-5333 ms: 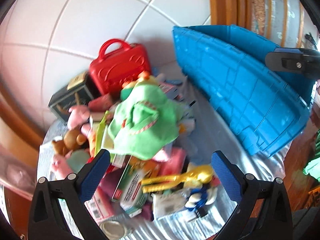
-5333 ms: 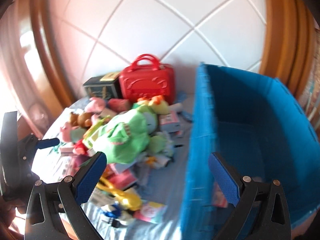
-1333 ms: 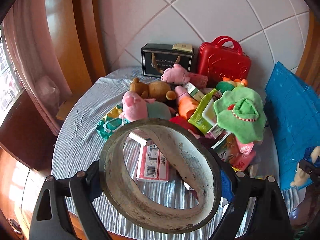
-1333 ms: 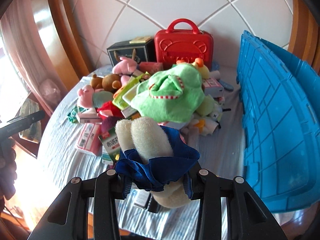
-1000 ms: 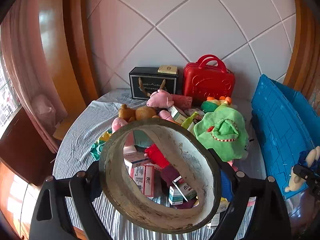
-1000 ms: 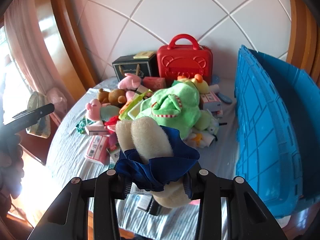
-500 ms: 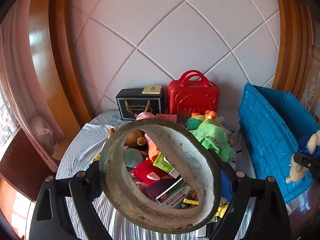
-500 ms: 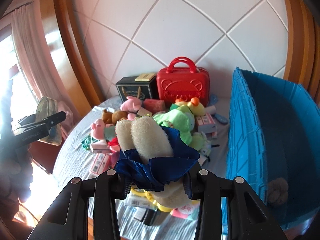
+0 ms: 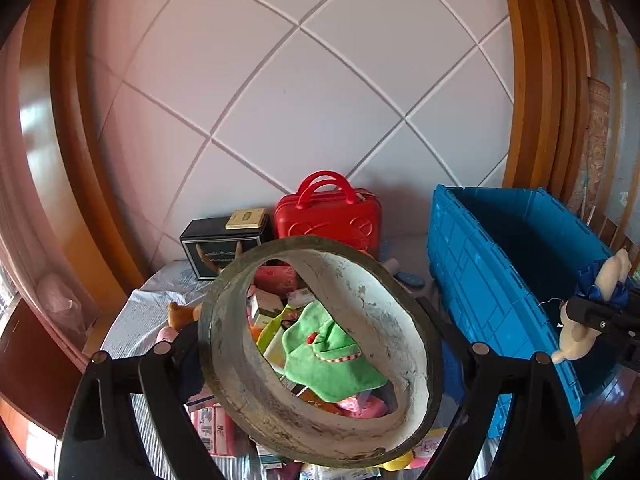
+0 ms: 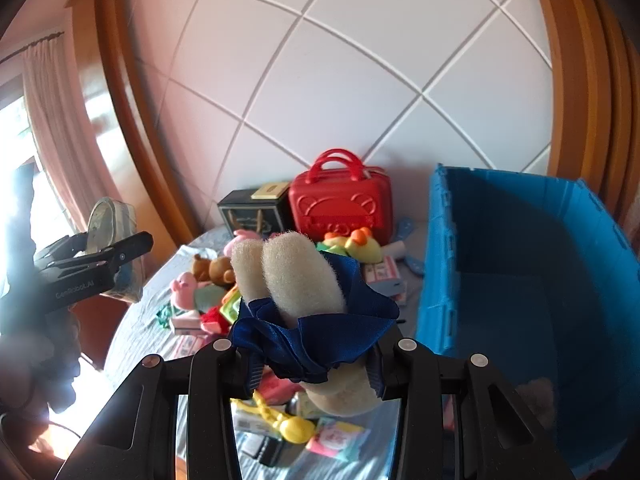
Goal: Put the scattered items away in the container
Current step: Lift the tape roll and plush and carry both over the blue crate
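1. The left claw (image 9: 320,354) is clenched across a wide grey tape roll (image 9: 320,354), held high above the bench (image 9: 160,292) clutter, apparently for carrying.
2. The right claw (image 10: 312,364) grips a cream plush toy with blue satin ruffle (image 10: 312,320) beside the open blue plastic crate (image 10: 520,280), probably to drop it in.
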Demonstrator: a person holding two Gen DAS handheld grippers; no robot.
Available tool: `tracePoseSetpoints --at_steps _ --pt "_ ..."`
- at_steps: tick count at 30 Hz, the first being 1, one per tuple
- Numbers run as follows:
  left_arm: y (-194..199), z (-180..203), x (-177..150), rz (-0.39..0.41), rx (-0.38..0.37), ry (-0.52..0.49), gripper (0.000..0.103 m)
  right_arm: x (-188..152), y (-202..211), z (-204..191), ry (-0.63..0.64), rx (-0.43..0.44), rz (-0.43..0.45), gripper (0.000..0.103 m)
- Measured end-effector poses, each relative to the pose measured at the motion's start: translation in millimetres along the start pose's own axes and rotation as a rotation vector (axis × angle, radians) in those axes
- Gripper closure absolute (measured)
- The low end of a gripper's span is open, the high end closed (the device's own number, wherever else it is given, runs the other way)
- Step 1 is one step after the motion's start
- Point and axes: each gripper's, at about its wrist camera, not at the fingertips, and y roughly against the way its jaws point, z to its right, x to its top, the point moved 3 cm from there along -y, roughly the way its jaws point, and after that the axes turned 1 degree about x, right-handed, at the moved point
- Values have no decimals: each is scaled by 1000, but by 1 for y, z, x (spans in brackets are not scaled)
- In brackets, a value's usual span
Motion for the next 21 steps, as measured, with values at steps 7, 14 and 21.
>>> tracePoseSetpoints --at_steps 7,14,21 --pt "-16 65 18 -16 -102 -60 14 7 13 54 -50 -47 30 64" --pt "-26 137 32 -14 -194 -157 14 1 28 109 -113 -112 42 64" --pt "-34 209 45 -35 -304 -219 14 -4 44 157 -174 -194 50 63"
